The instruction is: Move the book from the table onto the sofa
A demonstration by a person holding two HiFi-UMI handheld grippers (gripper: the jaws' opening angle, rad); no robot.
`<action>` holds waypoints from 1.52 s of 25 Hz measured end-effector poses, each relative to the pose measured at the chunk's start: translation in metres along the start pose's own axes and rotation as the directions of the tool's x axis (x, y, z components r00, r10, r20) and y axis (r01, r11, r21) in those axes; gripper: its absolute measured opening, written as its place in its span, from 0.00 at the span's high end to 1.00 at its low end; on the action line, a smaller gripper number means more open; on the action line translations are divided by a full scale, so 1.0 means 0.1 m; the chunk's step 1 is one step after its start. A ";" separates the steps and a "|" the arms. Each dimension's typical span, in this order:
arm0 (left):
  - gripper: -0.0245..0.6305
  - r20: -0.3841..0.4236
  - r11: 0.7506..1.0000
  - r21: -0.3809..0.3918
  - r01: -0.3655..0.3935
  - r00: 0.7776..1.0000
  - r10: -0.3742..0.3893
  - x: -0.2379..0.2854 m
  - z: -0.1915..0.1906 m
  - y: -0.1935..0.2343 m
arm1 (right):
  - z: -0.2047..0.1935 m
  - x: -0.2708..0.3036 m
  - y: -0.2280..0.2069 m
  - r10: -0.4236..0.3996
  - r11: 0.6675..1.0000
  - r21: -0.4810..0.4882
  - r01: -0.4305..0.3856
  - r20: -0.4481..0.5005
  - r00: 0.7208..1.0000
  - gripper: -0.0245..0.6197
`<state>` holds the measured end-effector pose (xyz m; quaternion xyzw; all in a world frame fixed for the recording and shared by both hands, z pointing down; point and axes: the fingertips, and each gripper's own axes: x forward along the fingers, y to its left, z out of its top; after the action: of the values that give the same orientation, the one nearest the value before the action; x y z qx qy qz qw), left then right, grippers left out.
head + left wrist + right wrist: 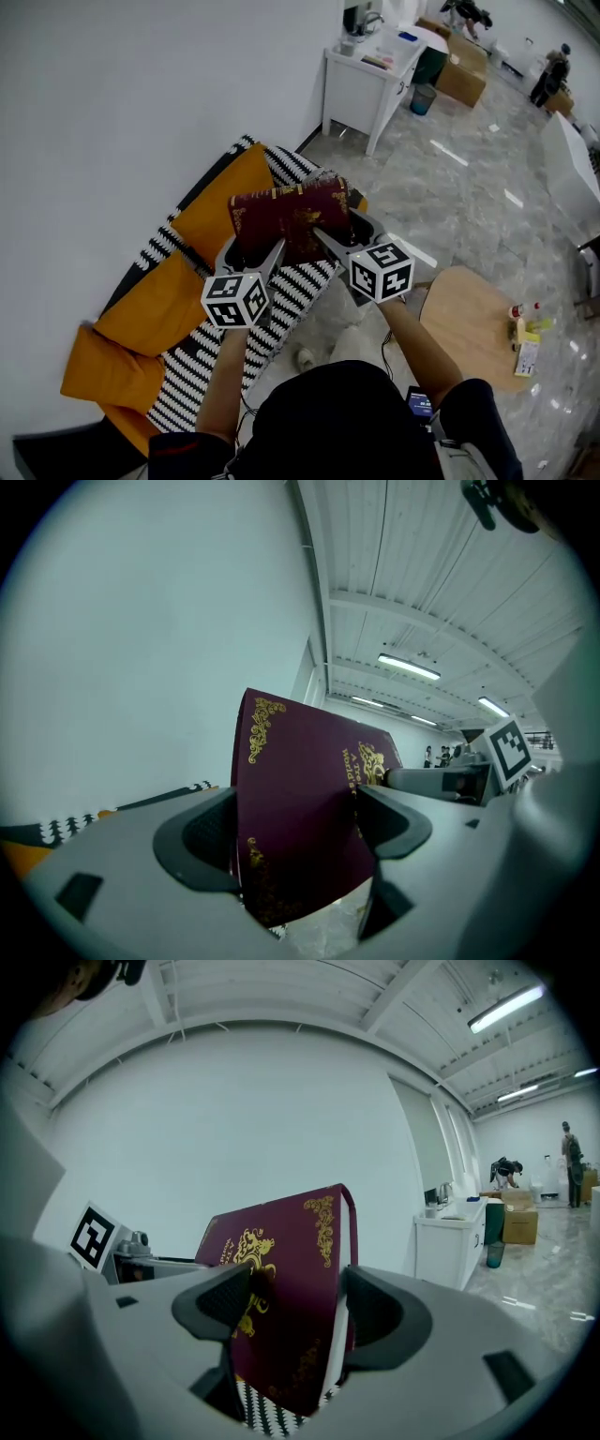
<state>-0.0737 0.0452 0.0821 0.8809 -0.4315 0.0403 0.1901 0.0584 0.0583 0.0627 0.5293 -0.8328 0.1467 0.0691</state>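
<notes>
Overhead, in the head view, a white wall [122,94] meets a grey polished floor [469,187]. A black-and-white striped sofa [281,314] with orange cushions [155,305] sits along that wall. A white desk [370,75] stands farther off, and a round wooden tabletop [464,323] lies at the person's right with small bottles near its edge. Both forearms reach forward side by side. The left hand-held gripper [251,253] and the right hand-held gripper [342,242] each clamp the maroon book [292,217], which hangs in the air above the sofa's seat, clear of it. The book stands on edge with its long axis running left to right between the two grippers, and its gilt cover is turned toward the person.

Next, in the left gripper view, the jaws press on both faces of the book's lower part. The book rises between them, leaning right against the bare wall and a ceiling with strip lights [412,667]. The other gripper's marker cube shows beyond.

Lastly, in the right gripper view, the jaws are likewise closed on the book, with gold ornament at its upper corner. Striped sofa fabric shows just beneath. People stand far off across the floor.
</notes>
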 end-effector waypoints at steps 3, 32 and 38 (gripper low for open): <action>0.34 -0.004 0.999 -0.032 -0.028 1.000 0.028 0.02 -0.07 0.18 | -0.05 0.20 0.04 0.025 1.000 -0.003 -0.025 -0.023 0.999 0.46; 0.34 -0.262 0.946 -0.200 -0.256 0.944 0.200 1.15 -1.57 1.52 | -1.67 2.01 -0.69 0.214 0.973 0.157 -0.168 -0.352 0.911 0.46; 0.34 -0.305 0.934 -0.231 -0.274 0.931 0.198 1.32 -2.18 1.86 | -2.29 2.35 -0.76 0.235 0.970 0.157 -0.186 -0.404 0.884 0.46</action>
<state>-0.1153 -0.0754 0.3707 0.7736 -0.5057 0.1268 0.3603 0.0168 -0.1017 0.3559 0.3949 -0.8412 0.3109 0.1996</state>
